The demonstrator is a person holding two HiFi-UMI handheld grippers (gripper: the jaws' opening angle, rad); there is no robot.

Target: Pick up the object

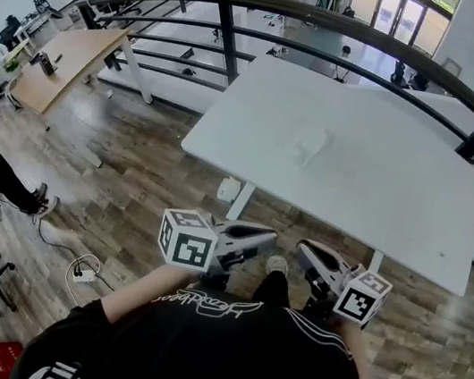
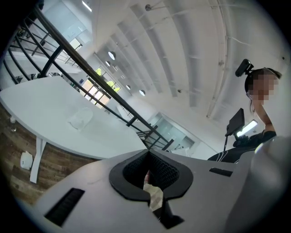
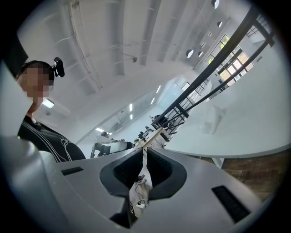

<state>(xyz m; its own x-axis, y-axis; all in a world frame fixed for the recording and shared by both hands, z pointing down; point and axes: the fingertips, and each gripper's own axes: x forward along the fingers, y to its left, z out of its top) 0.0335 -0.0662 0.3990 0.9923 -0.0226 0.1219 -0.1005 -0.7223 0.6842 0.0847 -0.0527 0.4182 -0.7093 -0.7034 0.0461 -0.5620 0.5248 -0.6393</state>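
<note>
1. My left gripper (image 2: 147, 154): jaws closed together, nothing between them.
2. My right gripper (image 3: 144, 157): jaws closed too, also empty.
3. Both grippers are held side by side, close to my body and over the brown wood-plank floor (image 1: 131, 174), on the near side of the table edge.
4. Rectangular white table (image 1: 381, 196) ahead; a small pale, see-through crumpled object (image 1: 307, 142) lies on it left of centre, well apart from both grippers.
5. Curved black metal railing (image 1: 339, 21) runs along the table's far side.
</note>
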